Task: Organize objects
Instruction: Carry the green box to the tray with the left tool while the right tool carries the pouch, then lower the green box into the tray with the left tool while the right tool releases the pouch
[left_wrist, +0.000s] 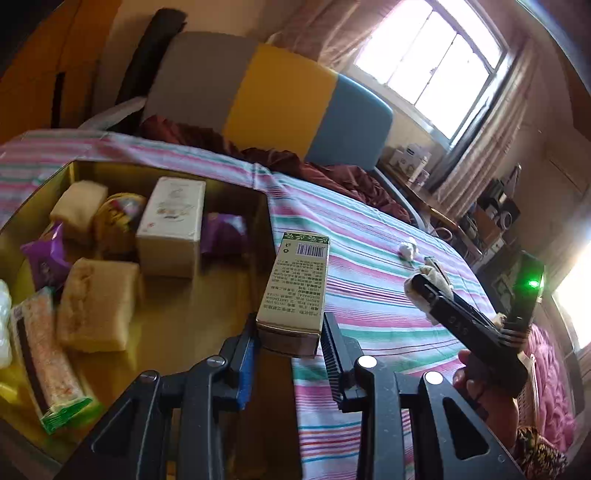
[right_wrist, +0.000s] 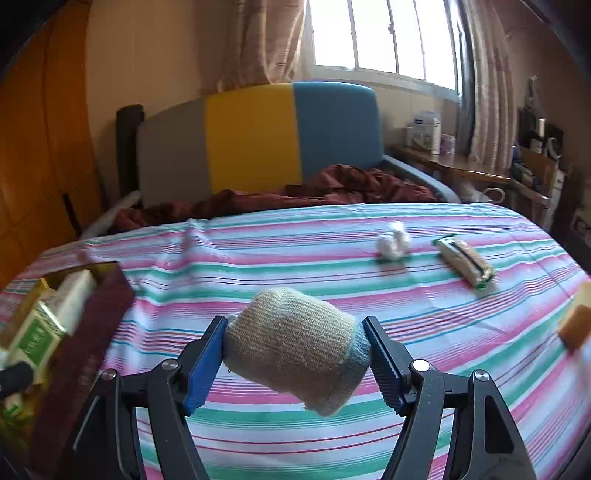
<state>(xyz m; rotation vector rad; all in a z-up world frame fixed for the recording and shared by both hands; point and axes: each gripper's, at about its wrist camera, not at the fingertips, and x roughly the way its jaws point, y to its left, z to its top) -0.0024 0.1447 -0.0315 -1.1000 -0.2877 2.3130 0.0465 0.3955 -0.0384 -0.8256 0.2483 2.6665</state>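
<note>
Here, two grippers are working over a striped bed (right_wrist: 332, 424). The left gripper (left_wrist: 290, 354) is pinching one tall green-and-cream carton (left_wrist: 295, 291) at its lower end, holding it upright in the air at the right wall of the gold-lined box (left_wrist: 170, 170), which is sitting at the bed's left edge. The right gripper (right_wrist: 295, 354) is clamping one rolled beige knit sock (right_wrist: 295, 347) with a blue cuff, lifted above the middle of the bed.

Count inside the box, left wrist view: two sponge-cake pieces (left_wrist: 98, 306), two purple packets (left_wrist: 46, 260), one cream carton (left_wrist: 171, 225) standing, one long wafer bar (left_wrist: 48, 363) in a green-ended wrapper, one yellow round packet (left_wrist: 118, 218). Something white is showing at the far left, too cropped to name.

Loose on the bed, right wrist view: one white crumpled wad (right_wrist: 393, 242) and one wrapped snack bar (right_wrist: 465, 262) toward the far right edge, well apart from the sock; one orange item at the right edge is blurring out.

Only the left wrist view is showing the box interior and the right gripper from outside, a hand (left_wrist: 487, 384) gripping its handle. Only the right wrist view is showing the box's dark red outer wall (right_wrist: 92, 347) and the snack bar in full.
</note>
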